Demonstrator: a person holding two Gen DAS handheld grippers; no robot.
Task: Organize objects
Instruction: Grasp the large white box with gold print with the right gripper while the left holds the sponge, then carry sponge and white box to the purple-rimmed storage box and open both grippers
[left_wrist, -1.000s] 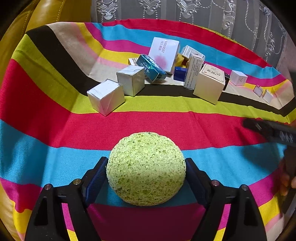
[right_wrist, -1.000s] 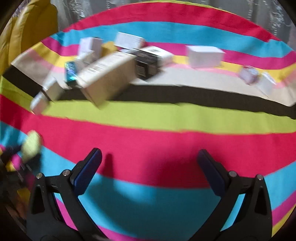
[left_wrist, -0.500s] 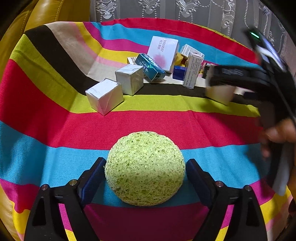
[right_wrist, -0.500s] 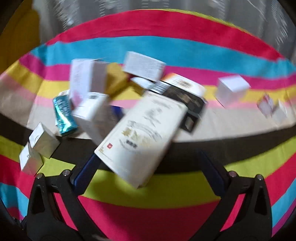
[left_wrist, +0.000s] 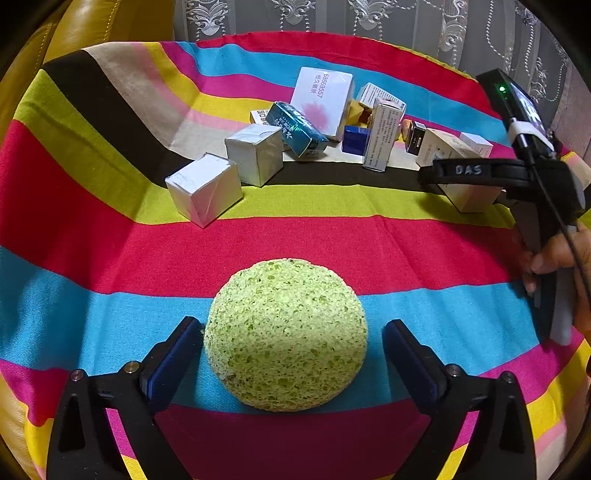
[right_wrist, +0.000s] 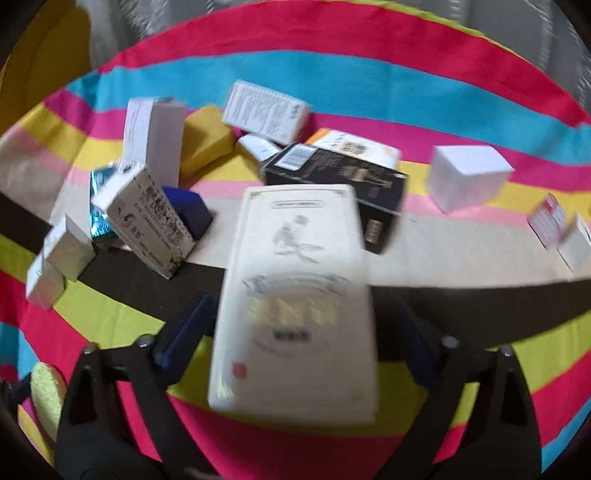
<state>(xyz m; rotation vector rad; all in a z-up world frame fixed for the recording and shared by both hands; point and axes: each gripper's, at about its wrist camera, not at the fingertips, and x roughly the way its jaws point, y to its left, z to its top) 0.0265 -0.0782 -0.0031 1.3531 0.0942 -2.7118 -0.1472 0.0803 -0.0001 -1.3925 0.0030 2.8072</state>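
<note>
The cream box (right_wrist: 295, 302) lies lengthwise between the right claw (right_wrist: 295, 325) pads, which have just been closing but are not yet pressing. The left claw (left_wrist: 291, 354), just opened, straddles the green sponge (left_wrist: 286, 332) near the striped cloth's (left_wrist: 110, 258) front edge.

- A striped cloth (left_wrist: 110, 229) covered the surface, in bands of red, blue, lime, black, beige, yellow and pink; it lay slightly creased across the red band
- A yellow leather cushion (left_wrist: 85, 33) stood behind the cloth's far left corner; stitching showed along its seam
- A grey lace curtain (left_wrist: 369, 18) hung behind the far edge; pale embroidered motifs ran down it
</note>
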